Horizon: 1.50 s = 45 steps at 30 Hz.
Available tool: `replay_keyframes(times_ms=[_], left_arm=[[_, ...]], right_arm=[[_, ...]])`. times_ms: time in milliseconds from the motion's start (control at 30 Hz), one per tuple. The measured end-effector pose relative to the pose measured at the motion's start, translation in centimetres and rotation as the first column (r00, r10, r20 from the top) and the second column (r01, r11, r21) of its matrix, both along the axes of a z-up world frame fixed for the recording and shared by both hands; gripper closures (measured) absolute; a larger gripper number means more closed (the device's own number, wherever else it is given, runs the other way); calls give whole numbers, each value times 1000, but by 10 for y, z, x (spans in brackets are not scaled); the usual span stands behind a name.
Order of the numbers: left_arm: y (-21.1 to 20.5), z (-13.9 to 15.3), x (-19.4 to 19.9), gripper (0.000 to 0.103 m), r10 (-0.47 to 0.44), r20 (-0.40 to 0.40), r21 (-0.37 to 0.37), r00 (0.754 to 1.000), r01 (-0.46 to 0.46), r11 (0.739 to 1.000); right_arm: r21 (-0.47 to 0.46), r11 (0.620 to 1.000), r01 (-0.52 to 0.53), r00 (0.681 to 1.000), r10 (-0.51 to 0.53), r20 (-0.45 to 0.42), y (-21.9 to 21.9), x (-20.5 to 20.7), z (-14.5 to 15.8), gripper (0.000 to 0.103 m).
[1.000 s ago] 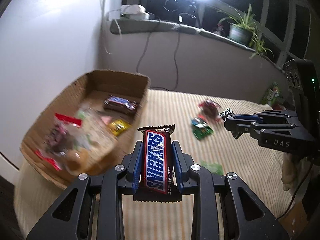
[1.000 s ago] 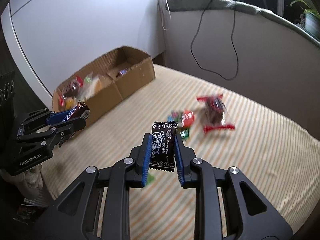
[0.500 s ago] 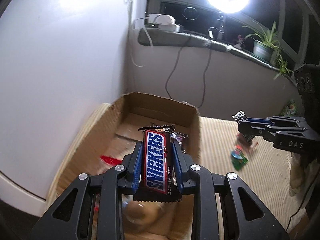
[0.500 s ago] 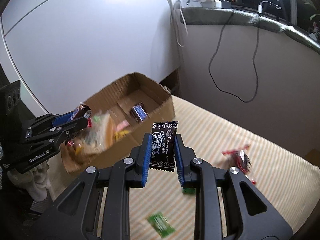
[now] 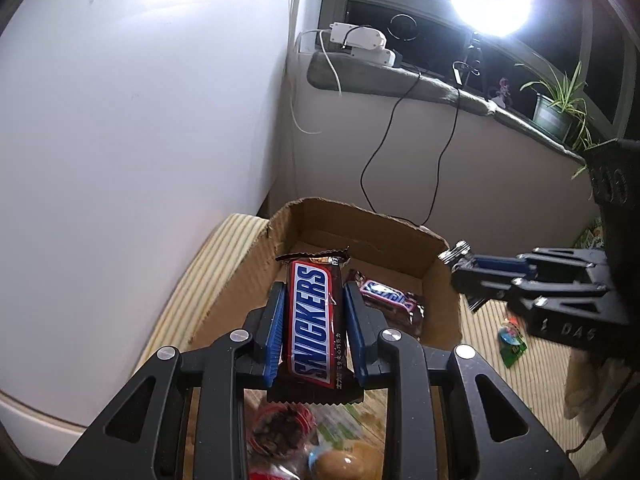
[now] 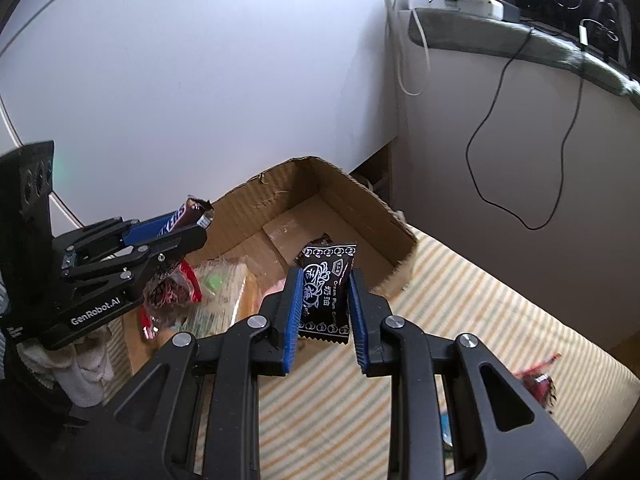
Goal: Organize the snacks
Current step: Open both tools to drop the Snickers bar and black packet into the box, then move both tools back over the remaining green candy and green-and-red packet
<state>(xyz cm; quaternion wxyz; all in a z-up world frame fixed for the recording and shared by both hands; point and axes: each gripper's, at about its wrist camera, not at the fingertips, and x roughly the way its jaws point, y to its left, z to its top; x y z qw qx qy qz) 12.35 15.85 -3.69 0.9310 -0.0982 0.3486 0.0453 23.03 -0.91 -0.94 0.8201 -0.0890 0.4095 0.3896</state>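
Both hand-held grippers now over the cardboard box (image 5: 440, 276) (left (image 5: 316, 320) clamping Snickers bar (image 5: 314, 320), right (image 6: 325, 300) clamping black candy packet (image 6: 326, 292)).

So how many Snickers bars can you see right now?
2. One Snickers bar is clamped in the left gripper above the cardboard box; a second Snickers bar lies inside the box. Others may hide under the packets.

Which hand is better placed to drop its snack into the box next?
Left, probably. The left gripper holds its Snickers above the box; the right gripper with its black candy sits nearer the rim.
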Motion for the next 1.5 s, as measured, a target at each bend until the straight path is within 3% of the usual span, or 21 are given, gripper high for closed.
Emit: replay_keyframes(times_ms=[500, 600, 633, 667, 733, 833, 967, 1100, 1333, 1500], left_arm=[[5, -1, 7, 76, 2, -9, 0, 1000, -2, 1000], [6, 1, 6, 70, 8, -3, 8, 1000, -8, 1000], [6, 1, 5, 70, 9, -2, 9, 1000, -9, 1000], [6, 1, 4, 70, 10, -1, 8, 1000, -10, 1000], [6, 1, 2, 70, 10, -2, 11, 1000, -10, 1000], [4, 2, 0, 70, 9, -1, 11, 1000, -9, 1000], [-3, 8, -7, 70, 5, 10, 17, 1000, -5, 1000], [-12, 14, -15, 69, -7, 20, 28, 1000, 6, 1000], [-36, 27, -32, 38, -33, 55, 60, 998, 30, 998], [-55, 30, -41, 37, -57, 64, 65, 996, 53, 996]], right_arm=[[-29, 999, -24, 999, 24, -25, 22, 10, -17, 79], [-28, 999, -28, 999, 28, -25, 24, 10, -17, 79], [-29, 999, -27, 999, 27, -23, 24, 10, -18, 71], [-30, 999, -24, 1000, 24, -17, 24, 10, -17, 54], [-27, 1000, -16, 1000, 16, 3, 22, 8, -15, 40], [-24, 1000, -7, 1000, 7, 7, 19, 7, -11, 39], [-22, 1000, 10, 1000, -9, 25, 12, 2, -5, 29], [-20, 1000, 19, 999, -18, 43, 2, -7, 1, 25], [-21, 999, 50, 995, -48, 90, -24, -29, 13, 9], [-16, 997, 77, 992, -75, 99, -50, -43, 20, 5]])
